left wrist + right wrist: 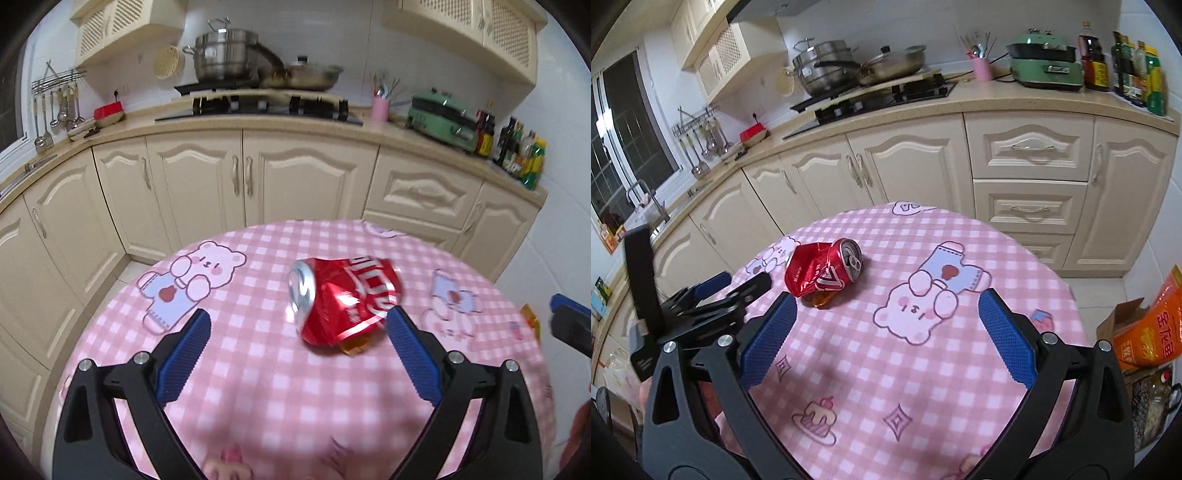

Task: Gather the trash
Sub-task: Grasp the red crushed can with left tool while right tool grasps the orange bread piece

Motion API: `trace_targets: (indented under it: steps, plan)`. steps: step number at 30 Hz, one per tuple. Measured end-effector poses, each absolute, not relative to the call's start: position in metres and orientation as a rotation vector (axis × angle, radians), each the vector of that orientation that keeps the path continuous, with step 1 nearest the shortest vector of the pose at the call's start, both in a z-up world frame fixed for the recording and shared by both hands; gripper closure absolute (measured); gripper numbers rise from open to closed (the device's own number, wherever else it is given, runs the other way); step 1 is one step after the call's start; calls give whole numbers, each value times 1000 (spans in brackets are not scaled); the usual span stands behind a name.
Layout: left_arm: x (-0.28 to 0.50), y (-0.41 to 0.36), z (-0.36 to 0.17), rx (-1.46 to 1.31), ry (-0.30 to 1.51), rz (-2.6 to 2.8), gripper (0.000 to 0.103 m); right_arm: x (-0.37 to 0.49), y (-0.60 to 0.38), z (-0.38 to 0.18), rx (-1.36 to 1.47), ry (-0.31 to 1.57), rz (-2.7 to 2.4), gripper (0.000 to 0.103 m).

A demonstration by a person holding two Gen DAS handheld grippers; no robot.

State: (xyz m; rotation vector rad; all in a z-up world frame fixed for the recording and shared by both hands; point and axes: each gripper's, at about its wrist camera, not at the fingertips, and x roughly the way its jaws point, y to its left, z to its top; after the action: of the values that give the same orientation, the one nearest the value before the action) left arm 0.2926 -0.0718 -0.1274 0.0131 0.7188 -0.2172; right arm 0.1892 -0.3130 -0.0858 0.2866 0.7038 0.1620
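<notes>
the crushed red aluminium drink can (pixel 341 300) lies on its side on the round table covered with a pink-and-white checked cloth printed with cartoon bears (pixel 258 369), its silver top end facing left in the left wrist view. a small piece of amber-orange crumpled wrapper (pixel 352 346) shows at the near edge of the can, touching it and partly beneath it. the left gripper (pixel 295 325) is spread wide and holds nothing; its right blue ribbed pad sits just beside the near right end of the can, while its left pad stands well apart, so the can is not yet between the fingers. this wide spread is judged to suit the dented, uneven body of the can. the right gripper (pixel 884 314) is likewise spread and empty, positioned over bare cloth to the right of the can, apparently kept out of the way. in the right wrist view the can lies on the far left part of the table, near the cloth edge, with the left gripper just beside it. open cloth lies right and near of the can; the cream cabinet fronts (pixel 310 184) stand beyond the far table edge.
</notes>
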Motion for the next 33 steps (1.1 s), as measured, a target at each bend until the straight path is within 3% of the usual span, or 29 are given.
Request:
trace_targets:
  steps: [6,8,9,11,12,26,31,33]
  plan:
    - [339,-75,-154,-18,810,-240,11,220,-301,-106,264,774,175,6]
    - [350,-75,-161,-36,849,-265,47,228,-297,-113,257,797,187,6]
    - [353,-73,-164,-66,857,-293,49,232,-295,-115,245,805,188,6]
    - [353,-70,-166,-108,859,-336,75,238,-288,-120,224,824,195,6]
    - [350,-70,-164,-110,855,-341,83,241,-282,-123,214,840,205,6]
    - [334,-1,-153,-269,764,-185,85,287,-182,-161,47,941,340,7]
    - [335,6,-157,-294,781,-191,85,298,-156,-165,0,933,366,28]
    - [336,4,-159,-292,791,-203,85,300,-151,-165,-10,926,379,51]
